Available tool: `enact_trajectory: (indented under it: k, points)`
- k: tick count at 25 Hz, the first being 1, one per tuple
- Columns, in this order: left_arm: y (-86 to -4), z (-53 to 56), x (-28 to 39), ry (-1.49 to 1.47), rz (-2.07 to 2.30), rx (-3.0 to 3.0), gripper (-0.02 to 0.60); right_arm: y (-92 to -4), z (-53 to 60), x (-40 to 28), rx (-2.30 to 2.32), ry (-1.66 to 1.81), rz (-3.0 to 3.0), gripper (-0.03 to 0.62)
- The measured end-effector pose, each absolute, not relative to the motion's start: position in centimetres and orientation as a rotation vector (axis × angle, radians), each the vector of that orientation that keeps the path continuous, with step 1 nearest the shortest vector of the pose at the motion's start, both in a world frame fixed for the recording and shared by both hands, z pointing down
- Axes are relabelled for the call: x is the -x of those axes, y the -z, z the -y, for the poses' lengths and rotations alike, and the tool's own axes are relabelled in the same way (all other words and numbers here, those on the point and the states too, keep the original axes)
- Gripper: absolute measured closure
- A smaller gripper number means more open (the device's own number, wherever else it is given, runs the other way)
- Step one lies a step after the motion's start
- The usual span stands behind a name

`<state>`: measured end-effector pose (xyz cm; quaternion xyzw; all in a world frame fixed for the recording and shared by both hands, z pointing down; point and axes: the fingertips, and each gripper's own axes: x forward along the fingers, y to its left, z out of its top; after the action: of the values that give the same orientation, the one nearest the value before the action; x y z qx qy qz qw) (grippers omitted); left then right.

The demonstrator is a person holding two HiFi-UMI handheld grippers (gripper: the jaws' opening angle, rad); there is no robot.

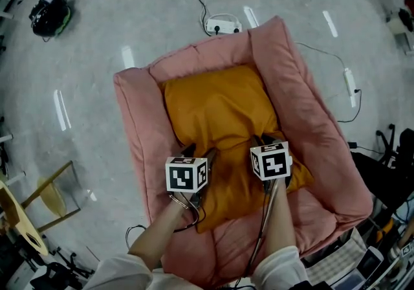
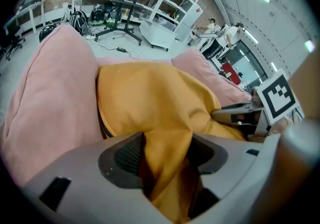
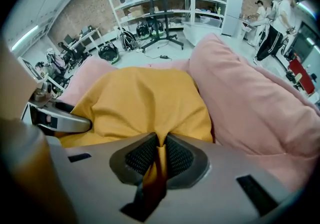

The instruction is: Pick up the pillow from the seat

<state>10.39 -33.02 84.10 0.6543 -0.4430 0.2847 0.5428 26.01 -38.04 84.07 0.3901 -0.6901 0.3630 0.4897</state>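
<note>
Fingers [image 2: 129, 157] of left gripper [image 1: 199, 151] and right gripper [image 1: 266, 139] pinch cloth of one orange pillow [image 1: 217, 107] on one pink seat [image 1: 137, 128].

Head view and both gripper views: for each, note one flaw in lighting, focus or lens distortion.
Head view: white light streaks glare on the floor; left gripper view: dark round fisheye border, near body of the left gripper soft; right gripper view: shelves bow, pillow in focus.
</note>
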Motion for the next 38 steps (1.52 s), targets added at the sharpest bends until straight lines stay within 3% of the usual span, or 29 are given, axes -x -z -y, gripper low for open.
enact_trajectory:
  k: [10, 20, 30, 38]
  points:
    - [-79.6, 33.6, -9.9, -0.609, 1.058, -1.606, 0.548, -79.2, 38.6, -25.6, -1.053, -0.908, 1.802, 0.554]
    - [-69.4, 34.6, -8.6, -0.486, 1.112, -1.742, 0.566, -69.4, 39.3, -24.8, -1.170, -0.820, 1.917, 0.557]
    - [-55.1, 34.2, -3.1, -0.372, 1.339, -1.972, 0.565, -53.7, 39.4, -19.2, -1.249, -0.569, 2.209, 0.557]
    - [-47.3, 29.8, 2.0, -0.311, 1.402, -2.109, 0.565, -46.1, 35.6, -13.9, -1.247, -0.446, 2.366, 0.557]
